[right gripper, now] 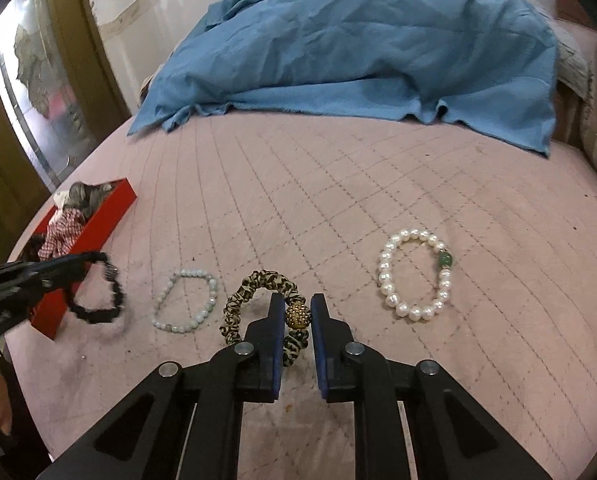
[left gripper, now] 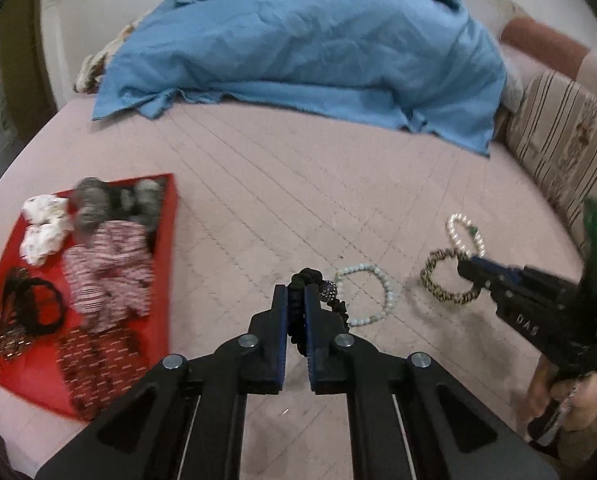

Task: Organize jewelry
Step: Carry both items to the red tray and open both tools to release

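My left gripper (left gripper: 296, 294) is shut on a black scrunchie bracelet (left gripper: 314, 280) with a sparkly bead and holds it above the bed; it also shows in the right wrist view (right gripper: 98, 300). My right gripper (right gripper: 297, 304) is open around a leopard-print scrunchie bracelet (right gripper: 250, 292) with a gold bead, which lies on the bed; it also shows in the left wrist view (left gripper: 434, 276). A pale green bead bracelet (right gripper: 186, 300) lies between them. A white pearl bracelet (right gripper: 414, 276) with a green bead lies to the right. A red tray (left gripper: 166, 264) at the left holds scrunchies and jewelry.
A pink quilted bedspread (right gripper: 338, 200) covers the bed. A crumpled blue cloth (right gripper: 358, 48) lies across the far side. A striped cushion (left gripper: 558, 148) stands at the right. A wooden door frame (right gripper: 2, 140) is at the left.
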The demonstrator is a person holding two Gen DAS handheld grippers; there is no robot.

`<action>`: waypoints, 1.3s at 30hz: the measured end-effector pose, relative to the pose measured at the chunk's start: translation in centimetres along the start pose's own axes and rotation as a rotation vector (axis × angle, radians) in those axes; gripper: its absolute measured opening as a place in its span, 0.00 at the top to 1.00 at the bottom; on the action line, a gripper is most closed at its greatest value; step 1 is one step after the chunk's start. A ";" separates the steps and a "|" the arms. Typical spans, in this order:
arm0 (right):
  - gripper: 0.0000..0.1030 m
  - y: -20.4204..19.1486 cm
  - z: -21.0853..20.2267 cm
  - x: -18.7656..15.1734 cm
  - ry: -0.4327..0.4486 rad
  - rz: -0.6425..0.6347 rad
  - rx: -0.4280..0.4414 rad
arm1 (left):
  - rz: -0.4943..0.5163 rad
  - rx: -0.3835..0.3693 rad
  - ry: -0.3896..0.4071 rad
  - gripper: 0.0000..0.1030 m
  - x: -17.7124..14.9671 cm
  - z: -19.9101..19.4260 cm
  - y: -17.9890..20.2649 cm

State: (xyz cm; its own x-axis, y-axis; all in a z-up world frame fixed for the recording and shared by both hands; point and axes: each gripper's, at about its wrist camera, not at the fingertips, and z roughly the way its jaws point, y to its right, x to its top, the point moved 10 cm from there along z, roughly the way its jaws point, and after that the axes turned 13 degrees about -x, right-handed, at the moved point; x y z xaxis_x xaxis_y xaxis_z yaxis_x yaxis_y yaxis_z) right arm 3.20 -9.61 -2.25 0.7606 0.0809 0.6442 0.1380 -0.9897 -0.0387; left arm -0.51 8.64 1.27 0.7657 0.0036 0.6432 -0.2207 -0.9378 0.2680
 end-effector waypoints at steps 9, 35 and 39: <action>0.86 -2.5 -4.4 -2.7 0.012 0.031 0.010 | -0.065 0.031 0.119 0.93 0.1 -7.5 -6.0; 0.86 -22.6 -8.7 0.0 0.026 -0.232 0.161 | -0.361 0.018 0.248 0.93 -4.6 -13.4 -20.8; 0.86 -24.4 -8.4 0.9 0.019 -0.230 0.181 | -0.377 -0.004 0.241 0.93 -4.7 -12.9 -20.5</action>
State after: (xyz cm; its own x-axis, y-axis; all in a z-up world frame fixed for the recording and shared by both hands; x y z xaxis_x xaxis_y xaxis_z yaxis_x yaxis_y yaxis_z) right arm -4.78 13.65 5.71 0.6848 0.2965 0.6657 0.4175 -0.9083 -0.0250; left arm -7.42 32.31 2.03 0.6307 0.4264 0.6484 0.0445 -0.8540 0.5184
